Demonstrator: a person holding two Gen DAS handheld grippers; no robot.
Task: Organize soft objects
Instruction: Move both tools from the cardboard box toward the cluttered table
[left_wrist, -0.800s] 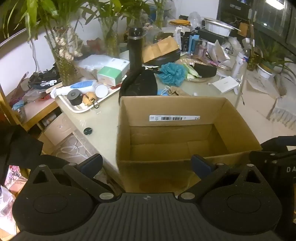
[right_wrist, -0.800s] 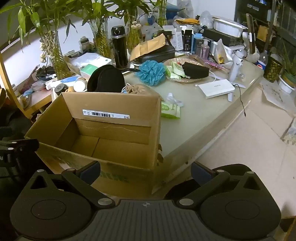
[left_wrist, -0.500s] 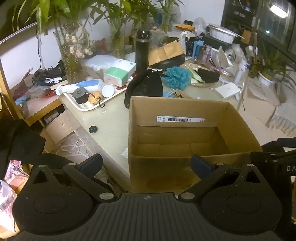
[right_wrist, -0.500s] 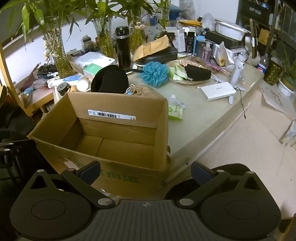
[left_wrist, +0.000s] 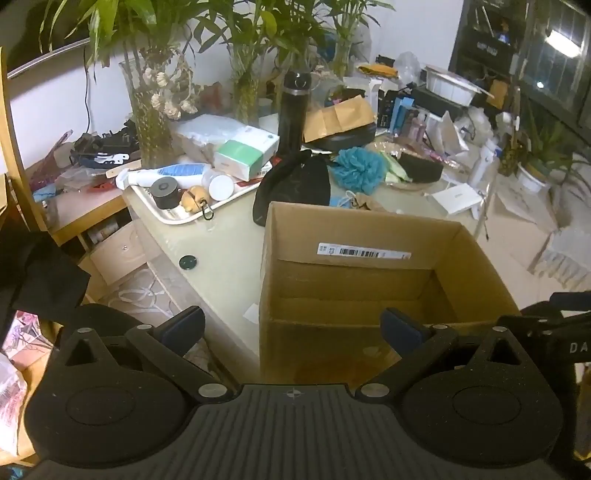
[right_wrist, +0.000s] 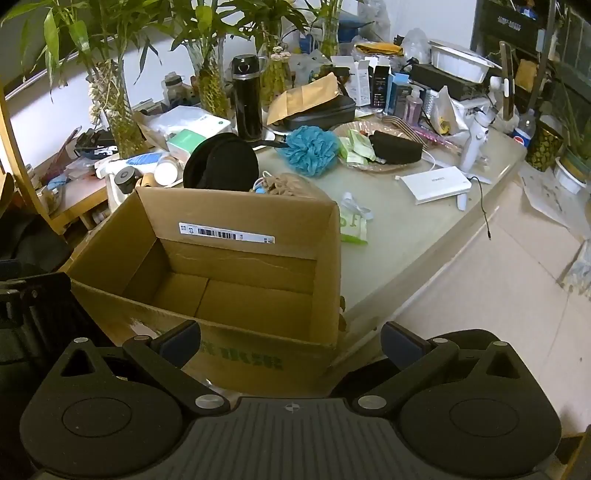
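Observation:
An open cardboard box (left_wrist: 369, 236) (right_wrist: 236, 206), nothing inside it, stands at the near edge of the table. Behind it lie a black soft cap (left_wrist: 295, 184) (right_wrist: 221, 162), a teal bath pouf (left_wrist: 356, 170) (right_wrist: 310, 147), a brown knitted bundle (right_wrist: 284, 182) and a green wipes pack (right_wrist: 352, 225). My left gripper (left_wrist: 291, 326) hovers open before the box's near wall, nothing between its fingers. My right gripper (right_wrist: 291, 338) is open too, over the box's near right corner. The right gripper's body (left_wrist: 554, 332) shows at the left wrist view's right edge.
A white tray (left_wrist: 177, 218) with small bottles sits left of the box. A black flask (left_wrist: 293, 107) (right_wrist: 247, 99), plant vases (left_wrist: 147, 122), a white flat box (right_wrist: 436, 182), a plate with a black case (right_wrist: 395, 147) and other clutter crowd the back. Floor (right_wrist: 498, 295) lies to the right.
Both views have shifted: the box sits further right in the frames than before, and more of the tray and table's left side shows in the left wrist view. Both grippers stay open.

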